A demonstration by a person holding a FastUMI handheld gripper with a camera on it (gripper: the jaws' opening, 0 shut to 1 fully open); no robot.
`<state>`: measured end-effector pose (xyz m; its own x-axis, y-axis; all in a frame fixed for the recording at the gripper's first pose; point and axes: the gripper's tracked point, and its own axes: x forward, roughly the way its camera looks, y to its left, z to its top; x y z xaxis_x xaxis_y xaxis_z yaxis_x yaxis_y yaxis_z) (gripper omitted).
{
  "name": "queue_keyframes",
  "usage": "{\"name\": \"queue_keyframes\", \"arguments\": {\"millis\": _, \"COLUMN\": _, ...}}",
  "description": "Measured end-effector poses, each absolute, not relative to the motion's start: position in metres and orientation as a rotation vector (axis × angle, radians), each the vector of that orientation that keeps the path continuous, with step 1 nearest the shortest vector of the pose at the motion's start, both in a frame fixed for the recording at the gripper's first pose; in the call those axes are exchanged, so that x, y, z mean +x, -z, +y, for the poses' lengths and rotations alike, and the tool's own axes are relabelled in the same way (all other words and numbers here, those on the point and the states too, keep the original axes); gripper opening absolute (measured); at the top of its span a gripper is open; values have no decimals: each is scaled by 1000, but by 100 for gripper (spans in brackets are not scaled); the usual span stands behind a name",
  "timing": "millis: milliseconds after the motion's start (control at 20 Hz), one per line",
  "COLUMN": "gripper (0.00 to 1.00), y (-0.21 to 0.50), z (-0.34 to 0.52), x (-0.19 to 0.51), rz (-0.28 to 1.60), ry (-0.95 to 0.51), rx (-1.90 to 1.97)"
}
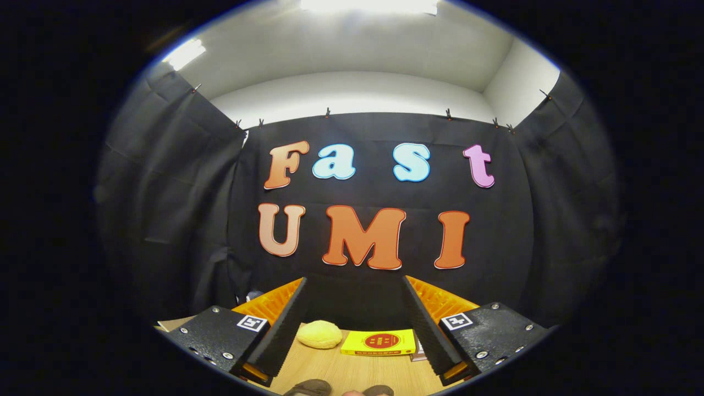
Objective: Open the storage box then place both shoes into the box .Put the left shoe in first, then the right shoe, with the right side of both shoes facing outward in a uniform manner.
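The jaws [355, 324] stood spread wide apart and held nothing, raised above a wooden tabletop [352, 371] and aimed level at the black cloth wall of the booth rather than down at any work. Between the two fingers, on the wood beyond them, lay a soft pale-yellow bun-shaped thing [319, 334] and, just beside it, a flat yellow box with a red round mark [378, 342]; something thin and reddish lay at that box's far end, too hidden behind the finger to name. At the very near end of the tabletop, below the fingers, two dark rounded shapes [309, 387] peeked up; they might have been the toes of the shoes, but so little of them showed that this could not be told. The storage box could not be made out at this moment, so whether it was open or closed was unknown, and no shoe was seen inside anything. Judged from this, the task looked to be at or near its start: nothing was grasped, the opening of the box was not seen done, and both the left shoe and then the right one remained to be set in with their right sides outward.
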<state>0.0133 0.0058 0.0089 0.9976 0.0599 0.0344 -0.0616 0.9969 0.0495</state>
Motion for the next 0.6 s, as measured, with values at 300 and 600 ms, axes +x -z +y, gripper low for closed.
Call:
{"name": "queue_keyframes", "arguments": {"millis": 300, "gripper": 99, "y": 46, "z": 43, "x": 25, "rz": 127, "ry": -168, "rx": 94}}
{"name": "queue_keyframes", "arguments": {"millis": 600, "gripper": 99, "y": 90, "z": 100, "x": 29, "rz": 255, "ry": -336, "rx": 214}}
